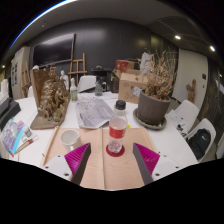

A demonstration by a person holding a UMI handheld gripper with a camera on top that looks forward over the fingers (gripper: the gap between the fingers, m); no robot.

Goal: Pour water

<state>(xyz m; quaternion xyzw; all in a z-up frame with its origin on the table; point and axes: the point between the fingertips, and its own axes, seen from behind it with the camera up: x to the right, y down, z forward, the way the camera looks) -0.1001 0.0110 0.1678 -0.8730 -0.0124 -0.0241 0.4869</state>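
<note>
Gripper [113, 157] was wide open, gripping nothing. 2 magenta pads [78, 158] flanked a small red-rimmed cup [115, 148] with clear gaps each side; cup sat on a tan mat [100, 172]. Red cup [117, 127] stood just beyond it. White bowl [69, 138] sat left of the fingers. Potted dried plant [153, 105] was further back right, on the white table [178, 148].

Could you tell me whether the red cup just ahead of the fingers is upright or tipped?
Upright: the red cup stands on the table, rim on top.
</note>
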